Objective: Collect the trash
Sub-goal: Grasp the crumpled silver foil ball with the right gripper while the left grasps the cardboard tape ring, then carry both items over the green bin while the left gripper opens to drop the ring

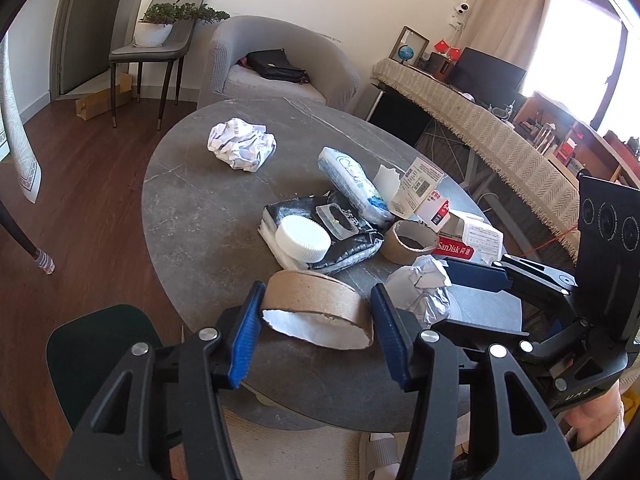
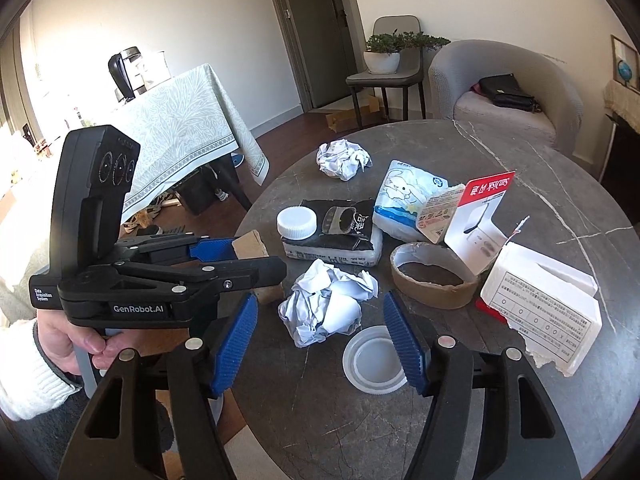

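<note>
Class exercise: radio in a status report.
Both grippers open. Left gripper straddles cardboard ring; right gripper straddles crumpled paper. No bin in view.

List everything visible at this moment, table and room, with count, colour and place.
Cardboard rings: 2, brown; one between the left tool's fingers, one mid-table.
Paper balls: 2, white; far side, near edge.
Jar with white cap: 1, on the black packet.
Tissue pack: 1, white-blue, centre.
Torn boxes: 2, white-red, white; right side.
Loose lid: 1, white, near edge.
Table: 1, grey, round.
Armchair: 1, grey, behind.
Left tool: open around ring.
Right tool: open.
</note>
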Demonstrator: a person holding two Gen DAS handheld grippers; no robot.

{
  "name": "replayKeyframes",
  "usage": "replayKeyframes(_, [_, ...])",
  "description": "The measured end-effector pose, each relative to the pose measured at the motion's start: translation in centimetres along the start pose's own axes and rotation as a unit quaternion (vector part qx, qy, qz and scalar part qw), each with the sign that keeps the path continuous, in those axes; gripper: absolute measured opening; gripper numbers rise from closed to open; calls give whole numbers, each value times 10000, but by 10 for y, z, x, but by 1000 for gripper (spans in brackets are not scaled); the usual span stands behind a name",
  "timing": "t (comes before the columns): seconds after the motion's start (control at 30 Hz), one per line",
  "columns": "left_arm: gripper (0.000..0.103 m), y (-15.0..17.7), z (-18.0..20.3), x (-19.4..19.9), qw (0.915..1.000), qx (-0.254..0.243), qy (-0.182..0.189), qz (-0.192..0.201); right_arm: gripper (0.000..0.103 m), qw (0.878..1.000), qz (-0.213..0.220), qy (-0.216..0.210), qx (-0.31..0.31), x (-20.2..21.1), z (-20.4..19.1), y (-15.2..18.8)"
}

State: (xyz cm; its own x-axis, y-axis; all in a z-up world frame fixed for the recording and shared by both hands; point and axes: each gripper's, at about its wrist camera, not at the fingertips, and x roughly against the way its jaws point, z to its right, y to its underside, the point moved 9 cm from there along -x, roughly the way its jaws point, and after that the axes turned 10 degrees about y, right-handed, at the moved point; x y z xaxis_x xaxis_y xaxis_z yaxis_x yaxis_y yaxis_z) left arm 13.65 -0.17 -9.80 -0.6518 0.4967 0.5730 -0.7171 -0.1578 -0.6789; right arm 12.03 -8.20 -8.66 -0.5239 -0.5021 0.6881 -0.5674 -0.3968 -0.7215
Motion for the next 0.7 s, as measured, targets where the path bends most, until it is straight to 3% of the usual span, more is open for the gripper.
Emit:
replayKeyframes(0.17, [51, -7, -5, 11, 9998, 27, -57, 191, 61, 9997, -111, 186, 74, -11, -2, -3])
replayKeyframes(0.43, [46, -7, -13, 25, 9997, 1, -85, 221, 44, 9987, -197, 445, 126, -17, -2, -5])
replayKeyframes(0.7, [41, -8, -27, 49, 9992, 71, -102, 380, 44, 9988, -17, 450, 166, -5, -15, -21])
